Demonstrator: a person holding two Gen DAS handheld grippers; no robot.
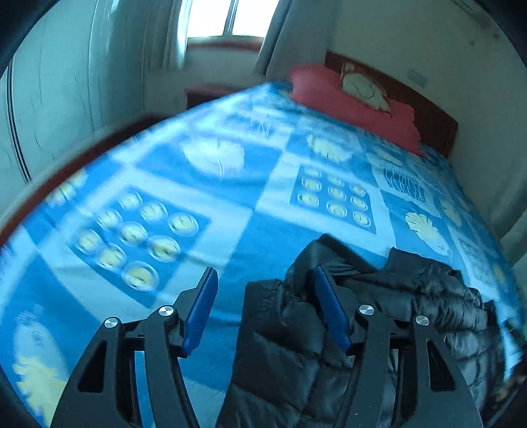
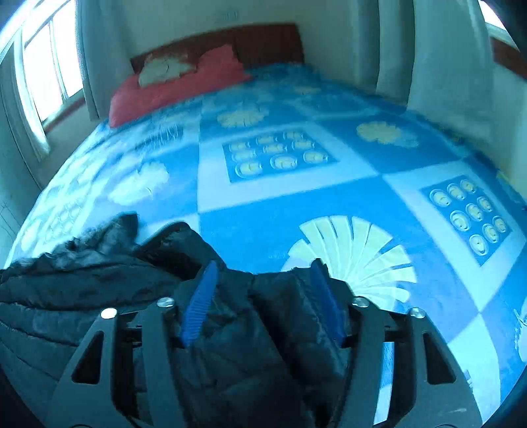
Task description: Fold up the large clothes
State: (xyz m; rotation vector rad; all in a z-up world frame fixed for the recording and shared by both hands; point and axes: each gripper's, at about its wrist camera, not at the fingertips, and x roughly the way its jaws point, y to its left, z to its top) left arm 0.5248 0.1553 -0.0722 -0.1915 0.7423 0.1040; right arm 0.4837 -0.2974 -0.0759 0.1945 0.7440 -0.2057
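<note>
1. A black puffer jacket (image 1: pixel 378 312) lies crumpled on the near part of a bed covered by a blue patterned blanket (image 1: pixel 204 184).
2. The left wrist view shows the jacket filling the lower right, with bare blanket under the left tool (image 1: pixel 265 280), plus a tall pale wardrobe (image 1: pixel 59 98) on the far left that the other view lacks.
3. The right wrist view shows the jacket (image 2: pixel 98 283) spreading out to the lower left and passing beneath the right tool (image 2: pixel 263 271), and a large fan-shaped print (image 2: pixel 355 250) just beyond the jacket's edge.
4. Both views show a red pillow (image 1: pixel 349 98) against the brown headboard (image 2: pixel 263 42) and a bright window (image 1: pixel 227 16).
5. The jacket's long axis runs roughly across the bed, side to side; which end is the collar cannot be told.
6. The left tool is spread wide, nothing between its blue pads (image 1: pixel 201 312).
7. The right tool is also spread, with jacket fabric bunched between the pads (image 2: pixel 201 303) but not pinched.
</note>
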